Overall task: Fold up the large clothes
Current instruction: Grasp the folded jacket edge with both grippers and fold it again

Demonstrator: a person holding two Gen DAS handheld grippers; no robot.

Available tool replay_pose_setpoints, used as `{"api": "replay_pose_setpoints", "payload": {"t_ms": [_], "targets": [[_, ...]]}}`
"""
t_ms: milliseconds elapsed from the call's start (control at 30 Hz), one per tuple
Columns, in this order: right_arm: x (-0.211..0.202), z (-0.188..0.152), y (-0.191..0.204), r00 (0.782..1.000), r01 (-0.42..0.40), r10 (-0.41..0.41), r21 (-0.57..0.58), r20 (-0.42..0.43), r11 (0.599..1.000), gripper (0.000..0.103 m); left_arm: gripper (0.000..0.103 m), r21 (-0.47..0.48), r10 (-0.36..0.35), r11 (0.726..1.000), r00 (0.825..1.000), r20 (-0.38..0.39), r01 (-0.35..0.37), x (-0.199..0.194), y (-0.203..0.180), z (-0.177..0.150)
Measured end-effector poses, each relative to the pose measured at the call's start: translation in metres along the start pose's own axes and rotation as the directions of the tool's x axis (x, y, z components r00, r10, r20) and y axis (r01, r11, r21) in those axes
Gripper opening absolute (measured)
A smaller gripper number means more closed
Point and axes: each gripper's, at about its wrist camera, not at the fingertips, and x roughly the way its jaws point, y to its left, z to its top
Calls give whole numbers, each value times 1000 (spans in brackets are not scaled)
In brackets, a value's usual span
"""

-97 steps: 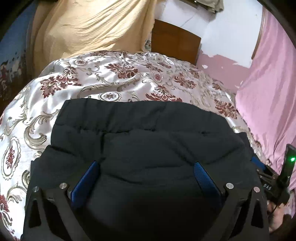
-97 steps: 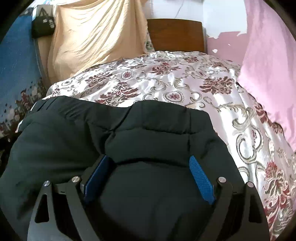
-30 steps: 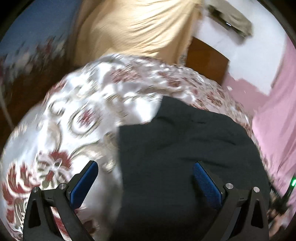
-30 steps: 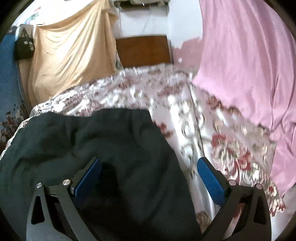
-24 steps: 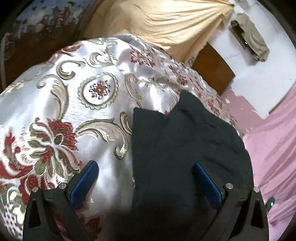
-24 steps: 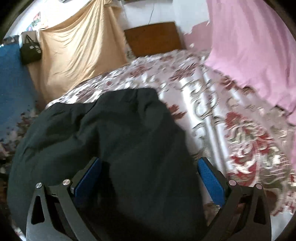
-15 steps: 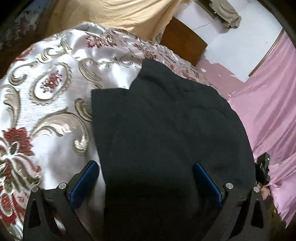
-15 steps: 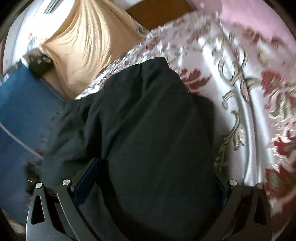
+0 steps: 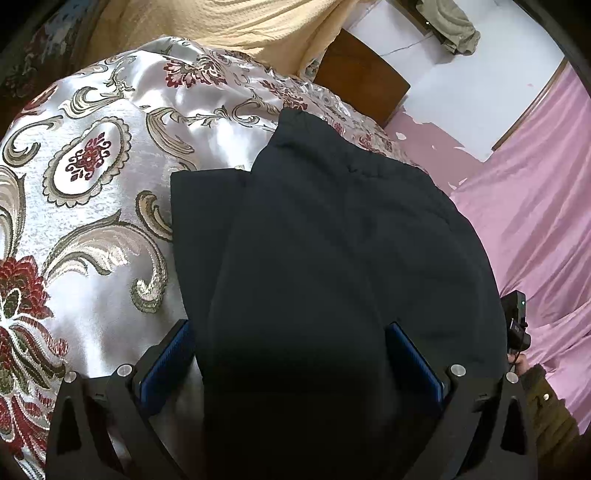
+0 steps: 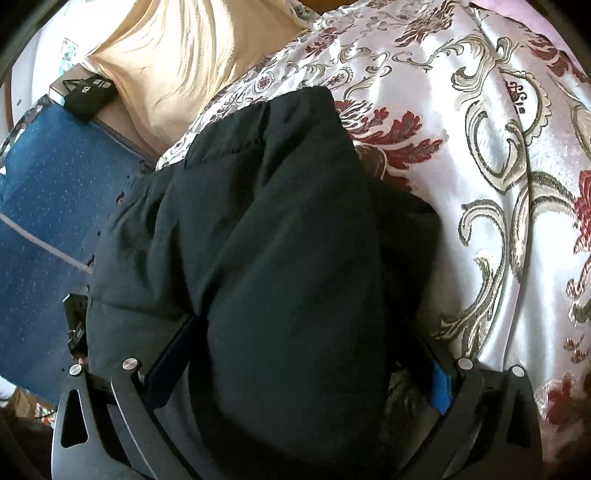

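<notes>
A large black padded garment (image 9: 332, 236) lies folded on the floral satin bedspread (image 9: 92, 192). My left gripper (image 9: 291, 354) is open, its blue pads wide apart with a thick fold of the garment bulging between them. My right gripper (image 10: 299, 354) is also open, straddling the garment's (image 10: 280, 229) other end. The garment hides most of the right gripper's right pad. The right gripper's body (image 9: 515, 325) shows at the far right of the left wrist view.
A pink curtain (image 9: 535, 206) hangs on the right side of the bed. A wooden headboard (image 9: 360, 74) and a tan cloth (image 9: 229, 26) are at the far end. A blue floor covering (image 10: 40, 206) and a black bag (image 10: 86, 94) lie left of the bed.
Both grippers swung outward to the garment's left and right sides, then came back in over it. A fold of the garment now rises between each pair of pads.
</notes>
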Motion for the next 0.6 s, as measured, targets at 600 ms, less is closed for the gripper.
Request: {"api": "replay_pose_setpoints", "payload": {"t_ms": [600], "targets": [[-6, -17, -27, 992, -81, 78, 21, 102, 997, 102, 103, 3, 0, 1000, 1000, -5, 0, 2, -1, 1]]}}
